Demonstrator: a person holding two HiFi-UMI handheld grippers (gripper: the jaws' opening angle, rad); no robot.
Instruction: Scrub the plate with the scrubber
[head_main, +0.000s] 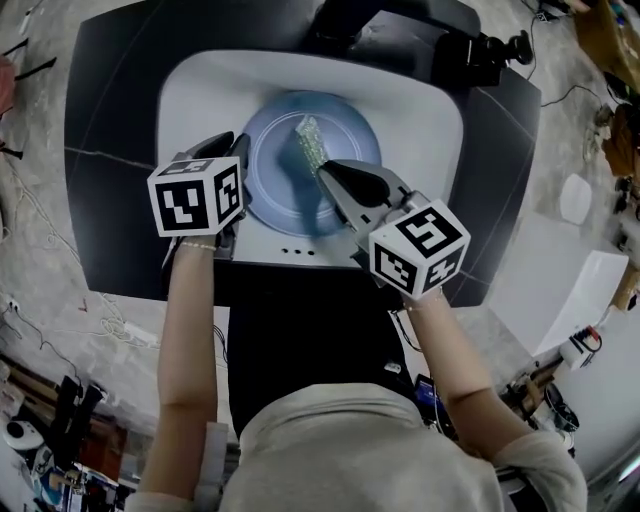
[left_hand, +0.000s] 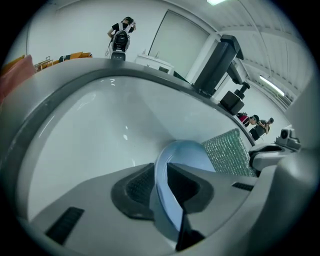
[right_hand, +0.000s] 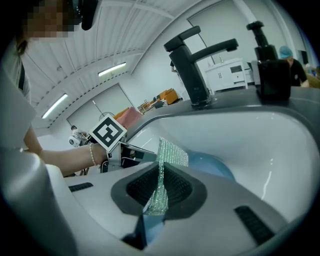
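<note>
A pale blue plate (head_main: 285, 165) lies in the white sink basin (head_main: 200, 85). My left gripper (head_main: 238, 150) is shut on the plate's left rim; in the left gripper view the rim (left_hand: 162, 190) runs between the two jaw pads. My right gripper (head_main: 325, 172) is shut on a sparkly green scrubber (head_main: 311, 142), which rests over the middle of the plate. In the right gripper view the scrubber (right_hand: 167, 160) stands pinched between the jaws, with the plate (right_hand: 210, 165) just beyond it. The left gripper view shows the scrubber (left_hand: 227, 152) lying against the plate.
The sink sits in a black counter (head_main: 110, 150). A black faucet (right_hand: 192, 65) and a black soap pump (right_hand: 267, 60) stand at the far rim. People (left_hand: 120, 37) stand in the room behind. Cables lie on the floor (head_main: 60, 330) to the left.
</note>
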